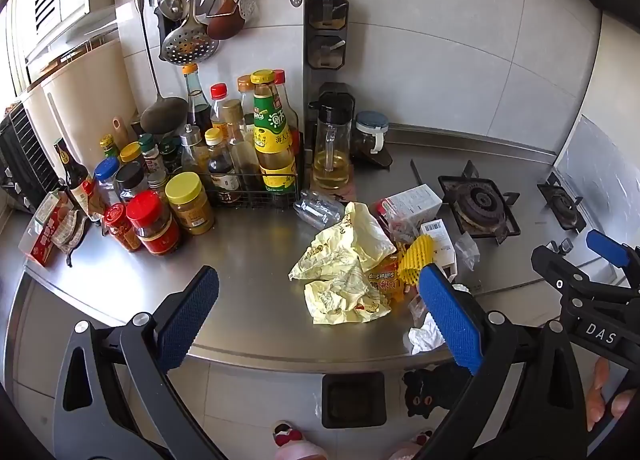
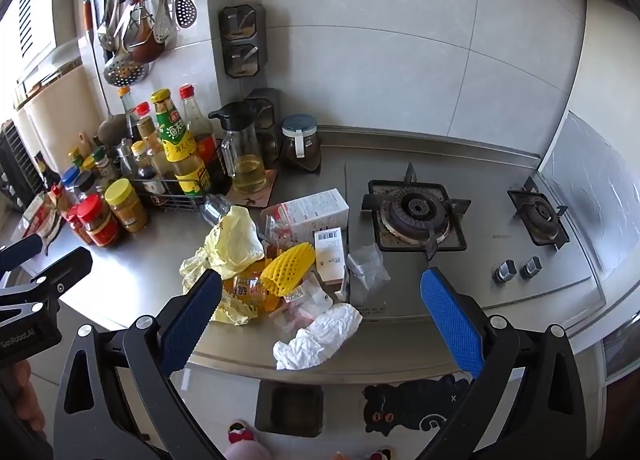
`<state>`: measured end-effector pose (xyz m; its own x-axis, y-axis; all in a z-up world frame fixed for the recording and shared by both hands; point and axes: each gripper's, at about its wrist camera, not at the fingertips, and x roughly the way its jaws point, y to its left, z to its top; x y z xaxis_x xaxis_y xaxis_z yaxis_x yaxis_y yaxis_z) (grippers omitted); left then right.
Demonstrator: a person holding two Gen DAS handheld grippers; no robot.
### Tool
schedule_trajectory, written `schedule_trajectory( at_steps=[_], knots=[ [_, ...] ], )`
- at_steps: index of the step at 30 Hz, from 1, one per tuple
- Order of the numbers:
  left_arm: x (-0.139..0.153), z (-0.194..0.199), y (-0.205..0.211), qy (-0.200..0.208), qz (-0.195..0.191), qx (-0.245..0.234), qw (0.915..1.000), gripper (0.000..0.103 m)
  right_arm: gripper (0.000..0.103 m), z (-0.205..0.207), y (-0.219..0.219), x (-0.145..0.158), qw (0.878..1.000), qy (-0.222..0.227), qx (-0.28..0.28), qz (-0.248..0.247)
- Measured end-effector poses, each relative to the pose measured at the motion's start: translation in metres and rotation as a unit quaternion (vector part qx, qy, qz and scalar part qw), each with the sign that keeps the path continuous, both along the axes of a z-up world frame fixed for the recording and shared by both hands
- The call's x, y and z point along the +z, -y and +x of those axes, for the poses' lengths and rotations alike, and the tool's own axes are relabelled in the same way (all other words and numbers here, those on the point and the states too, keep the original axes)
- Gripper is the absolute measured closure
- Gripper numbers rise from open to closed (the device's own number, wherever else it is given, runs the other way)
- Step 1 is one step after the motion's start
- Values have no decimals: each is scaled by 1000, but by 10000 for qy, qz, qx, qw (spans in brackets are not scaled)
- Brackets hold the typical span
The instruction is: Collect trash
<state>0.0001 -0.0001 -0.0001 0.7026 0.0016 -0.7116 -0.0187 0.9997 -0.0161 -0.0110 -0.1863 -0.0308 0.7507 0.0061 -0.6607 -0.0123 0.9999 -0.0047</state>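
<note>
Leftmost, sauce bottles and jars (image 1: 192, 196) crowd the counter's (image 1: 240, 244) back-left corner by the wall, kept clear of the working edge. Left gripper (image 1: 316, 310): jaws spread wide, empty, angled down over the front edge. Centre, near that edge, the trash: crumpled yellow wrappers (image 1: 344, 272), yellow foam net (image 2: 288, 268), small cartons (image 2: 308, 212), white tissue (image 2: 316, 336), heaped together, likely for gathering. Right gripper (image 2: 320, 314): spread, empty, poised above the tissue. Rightmost, gas burners (image 2: 416, 216). Below the edge, a dark bin (image 2: 290, 408) on the floor, presumably to receive.
</note>
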Motion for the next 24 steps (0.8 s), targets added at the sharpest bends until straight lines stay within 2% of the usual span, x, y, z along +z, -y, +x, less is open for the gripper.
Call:
schedule_trajectory(
  at_steps=[24],
  knots=[
    [-4, -1, 1, -21, 6, 10, 10000, 8, 3, 0, -3, -1, 10000, 2, 12, -57]
  ],
)
